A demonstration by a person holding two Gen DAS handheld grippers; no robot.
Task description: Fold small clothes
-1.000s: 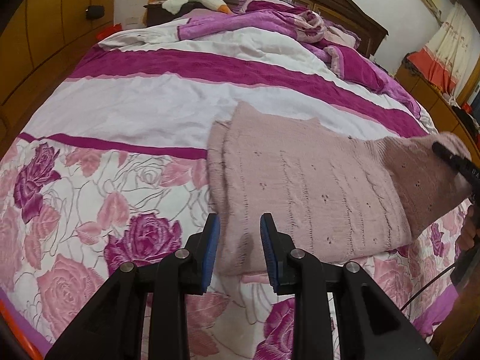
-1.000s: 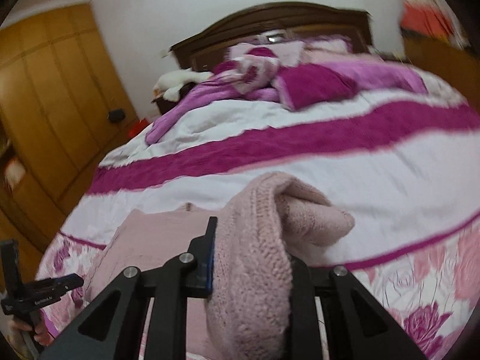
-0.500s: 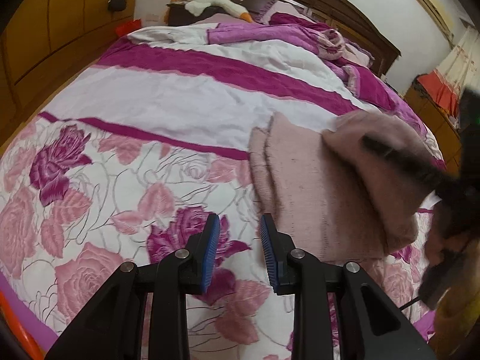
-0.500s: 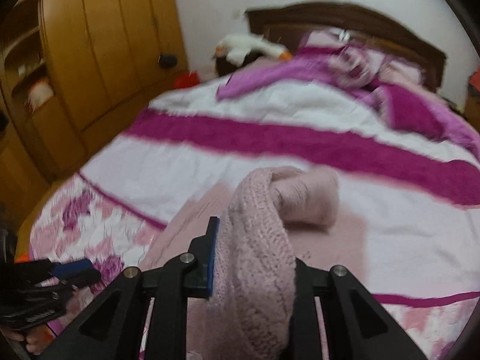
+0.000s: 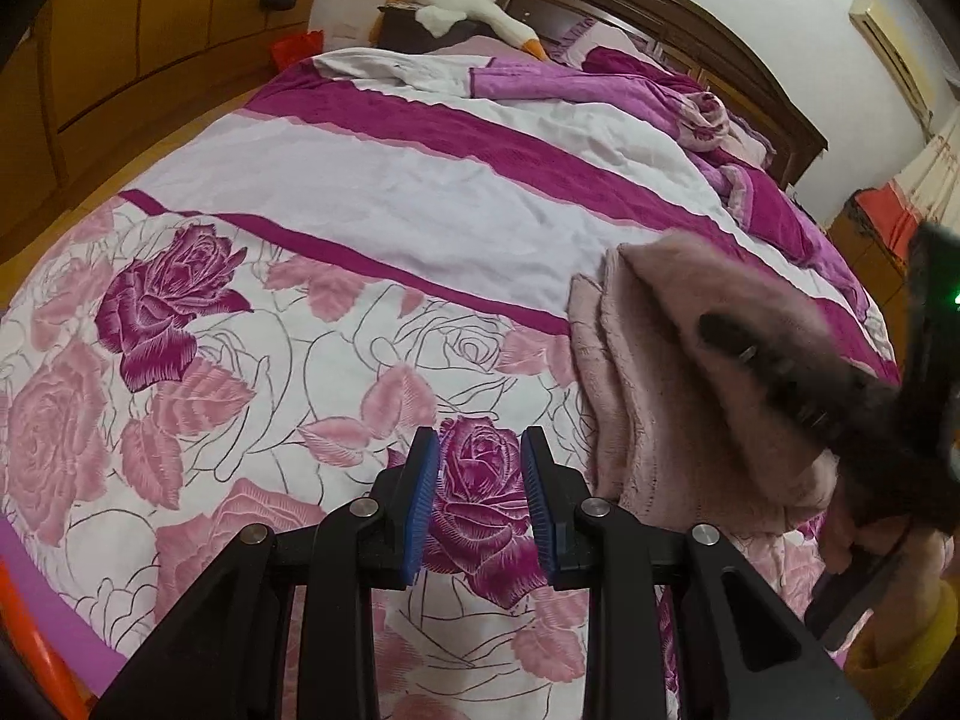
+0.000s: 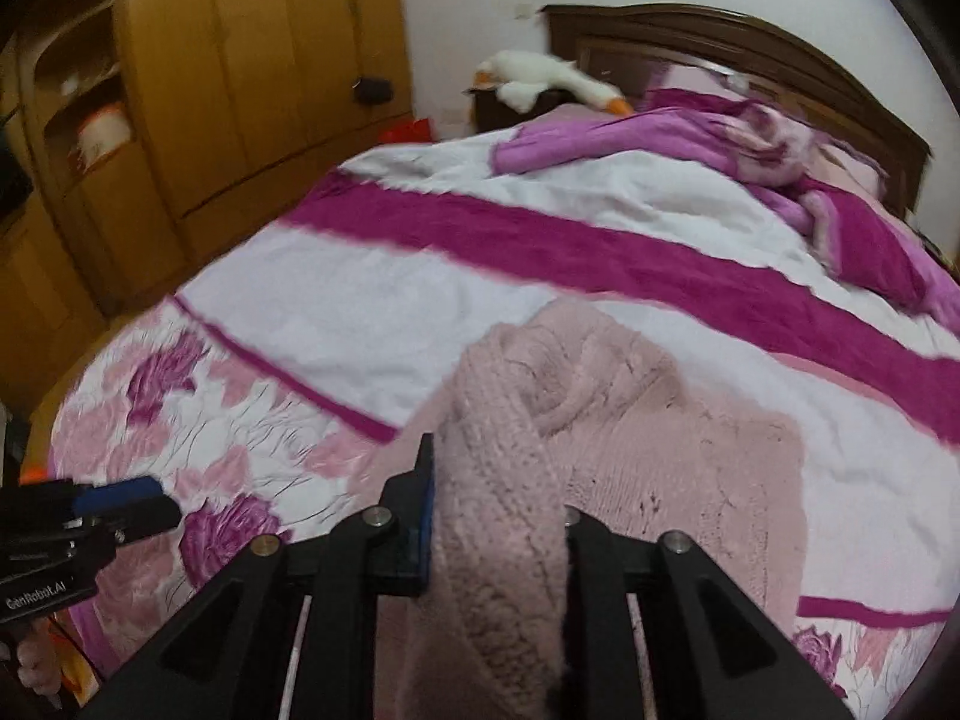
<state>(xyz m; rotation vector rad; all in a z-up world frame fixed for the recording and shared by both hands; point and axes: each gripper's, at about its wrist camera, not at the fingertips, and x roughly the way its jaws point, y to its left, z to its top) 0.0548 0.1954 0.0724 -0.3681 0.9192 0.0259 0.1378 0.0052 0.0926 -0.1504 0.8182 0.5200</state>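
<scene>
A pale pink knit sweater (image 5: 654,384) lies on the bed, partly folded, at the right of the left wrist view. My right gripper (image 6: 495,516) is shut on an edge of the sweater (image 6: 504,480) and holds it lifted over the rest of the garment (image 6: 690,468). It shows blurred in the left wrist view (image 5: 798,396). My left gripper (image 5: 480,498) is open and empty above the rose-print cover, left of the sweater. It also shows at the left edge of the right wrist view (image 6: 120,501).
The bed cover (image 5: 360,192) has white and magenta stripes and pink roses. A crumpled purple blanket (image 5: 630,90) and a plush goose (image 5: 468,6) lie near the wooden headboard (image 5: 690,18). Wooden wardrobes (image 6: 240,72) stand at the left.
My right gripper has carried the sweater's edge leftwards over the garment, doubling it. My left gripper has drawn off the sweater to the left and stays open.
</scene>
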